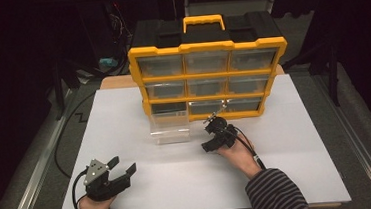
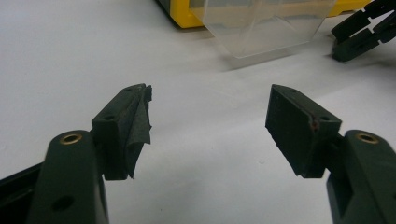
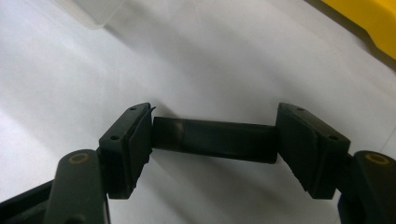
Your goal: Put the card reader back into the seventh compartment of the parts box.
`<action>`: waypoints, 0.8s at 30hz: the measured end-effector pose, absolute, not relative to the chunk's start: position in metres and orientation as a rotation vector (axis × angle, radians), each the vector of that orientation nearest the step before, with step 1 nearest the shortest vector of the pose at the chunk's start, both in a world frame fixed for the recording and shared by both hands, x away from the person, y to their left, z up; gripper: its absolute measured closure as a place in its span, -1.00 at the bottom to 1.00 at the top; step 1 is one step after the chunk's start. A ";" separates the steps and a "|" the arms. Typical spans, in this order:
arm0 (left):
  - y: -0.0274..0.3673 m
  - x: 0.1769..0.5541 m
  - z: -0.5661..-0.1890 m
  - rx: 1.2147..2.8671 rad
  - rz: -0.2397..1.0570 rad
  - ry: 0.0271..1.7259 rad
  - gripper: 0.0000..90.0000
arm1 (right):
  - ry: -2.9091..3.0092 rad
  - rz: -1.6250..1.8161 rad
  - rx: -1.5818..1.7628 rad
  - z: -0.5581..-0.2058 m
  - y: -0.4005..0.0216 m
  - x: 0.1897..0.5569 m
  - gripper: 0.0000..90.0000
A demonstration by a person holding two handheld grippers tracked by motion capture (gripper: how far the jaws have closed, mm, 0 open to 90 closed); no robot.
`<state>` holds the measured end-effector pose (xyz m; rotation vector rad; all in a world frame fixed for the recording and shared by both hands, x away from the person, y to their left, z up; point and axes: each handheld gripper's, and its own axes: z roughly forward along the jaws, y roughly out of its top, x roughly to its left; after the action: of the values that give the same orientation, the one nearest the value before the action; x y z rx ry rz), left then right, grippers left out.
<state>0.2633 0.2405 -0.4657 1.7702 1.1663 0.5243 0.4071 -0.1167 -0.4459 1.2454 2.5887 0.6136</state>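
Observation:
A yellow and black drawer organizer stands upright at the back of the white table. Its lower-left clear drawer is pulled out onto the table and appears as a clear drawer in the left gripper view. My right gripper hovers just right of that drawer. In the right gripper view my right gripper is shut end to end on a short black bar. My left gripper rests near the front left, and my left gripper is open with nothing between its jaws.
The organizer's yellow frame lies close on the right gripper's far side, with a corner of the clear drawer opposite. Bare white tabletop spreads between the two hands. Dark floor and cables surround the table.

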 end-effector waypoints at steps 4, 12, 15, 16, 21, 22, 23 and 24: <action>0.240 0.263 -0.466 1.773 0.524 1.165 -0.30 | 2.590 0.661 1.263 -0.439 -0.123 0.405 -0.33; 0.240 0.263 -0.466 1.776 0.525 1.165 -0.30 | 2.569 0.753 1.204 -0.415 -0.134 0.394 -0.33; 0.239 0.263 -0.466 1.778 0.521 1.165 -0.30 | 2.560 0.794 1.182 -0.406 -0.138 0.391 -0.33; 0.239 0.263 -0.466 1.779 0.521 1.165 -0.30 | 2.557 0.803 1.176 -0.404 -0.139 0.390 -0.33; 0.239 0.263 -0.466 1.778 0.521 1.166 -0.30 | 2.550 0.845 1.156 -0.392 -0.145 0.388 -0.33; 0.239 0.263 -0.466 1.777 0.521 1.166 -0.30 | 2.550 0.851 1.154 -0.390 -0.146 0.388 -0.33; 0.239 0.263 -0.466 1.777 0.521 1.167 -0.30 | 2.544 0.855 1.158 -0.387 -0.146 0.388 -0.33; 0.239 0.263 -0.466 1.777 0.521 1.167 -0.30 | 2.547 0.865 1.151 -0.385 -0.147 0.388 -0.33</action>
<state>0.2630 0.2387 -0.4664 1.7767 1.1667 0.5207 0.3881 -0.1469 -0.3849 1.1509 2.5472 0.8648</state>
